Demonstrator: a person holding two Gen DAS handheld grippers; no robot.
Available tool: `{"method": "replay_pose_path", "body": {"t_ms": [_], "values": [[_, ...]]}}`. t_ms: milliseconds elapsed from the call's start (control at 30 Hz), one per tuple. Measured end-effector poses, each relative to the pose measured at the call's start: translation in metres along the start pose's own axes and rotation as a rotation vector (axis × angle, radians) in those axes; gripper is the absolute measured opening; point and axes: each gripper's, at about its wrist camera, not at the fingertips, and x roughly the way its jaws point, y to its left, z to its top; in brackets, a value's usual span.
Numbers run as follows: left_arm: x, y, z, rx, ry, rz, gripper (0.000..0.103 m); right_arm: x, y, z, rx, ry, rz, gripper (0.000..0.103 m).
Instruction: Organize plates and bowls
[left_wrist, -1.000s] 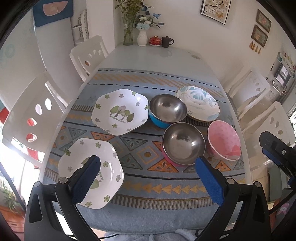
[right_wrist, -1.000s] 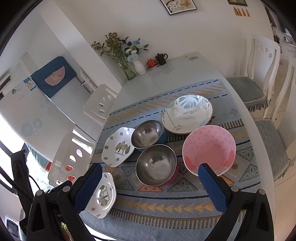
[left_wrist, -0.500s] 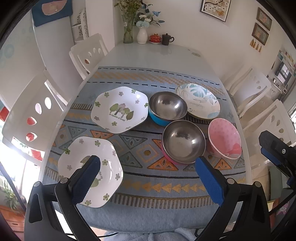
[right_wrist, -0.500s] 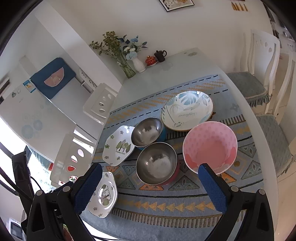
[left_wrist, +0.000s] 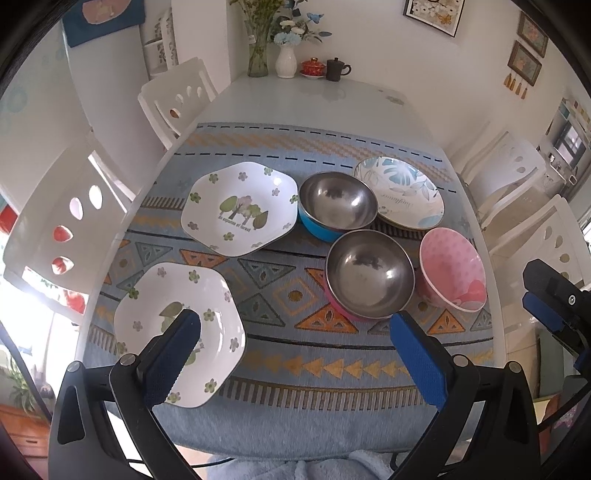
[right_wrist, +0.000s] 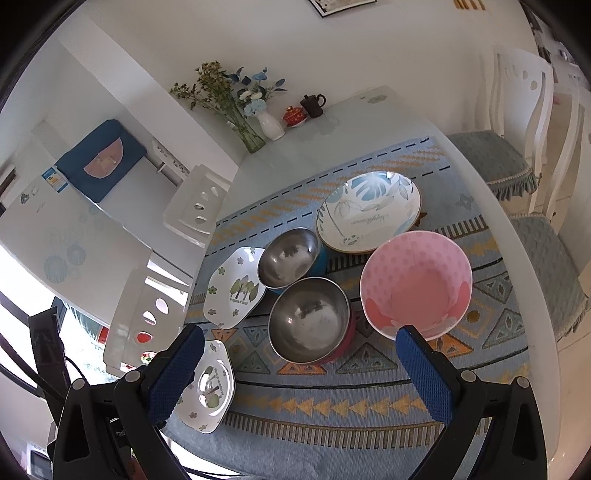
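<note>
Two white hexagonal floral plates lie on the patterned cloth: the near plate (left_wrist: 177, 332) (right_wrist: 210, 387) and the far plate (left_wrist: 240, 208) (right_wrist: 236, 290). A steel bowl with a blue outside (left_wrist: 336, 205) (right_wrist: 290, 256) sits behind a steel bowl with a pink outside (left_wrist: 369, 282) (right_wrist: 310, 319). Right of them stand a pink dotted bowl (left_wrist: 452, 273) (right_wrist: 415, 282) and a leaf-patterned plate (left_wrist: 400, 188) (right_wrist: 369, 208). My left gripper (left_wrist: 295, 339) hangs open over the near table edge, above the near plate. My right gripper (right_wrist: 301, 354) is open and empty, near the pink dotted bowl.
A glass vase of flowers (left_wrist: 258, 55), a white vase (left_wrist: 285, 61), a red lidded cup (left_wrist: 313, 68) and a dark mug (left_wrist: 337, 69) stand at the table's far end. White chairs (left_wrist: 177, 98) flank both sides. The right gripper's body (left_wrist: 554, 302) shows at the right edge.
Both grippers have drifted slightly forward and lower toward the dishes, which look a little larger. Both stay open; no dish has moved.
</note>
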Motion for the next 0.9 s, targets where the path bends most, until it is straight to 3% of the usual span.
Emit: {"method": "replay_pose_path", "body": {"t_ms": [900], "values": [[0.0039, -0.0024, -0.0012, 0.005, 0.023, 0.005, 0.102, 0.0058, -0.0084, -0.0015, 0.038, 0.028, 0.011, 0.103]]}}
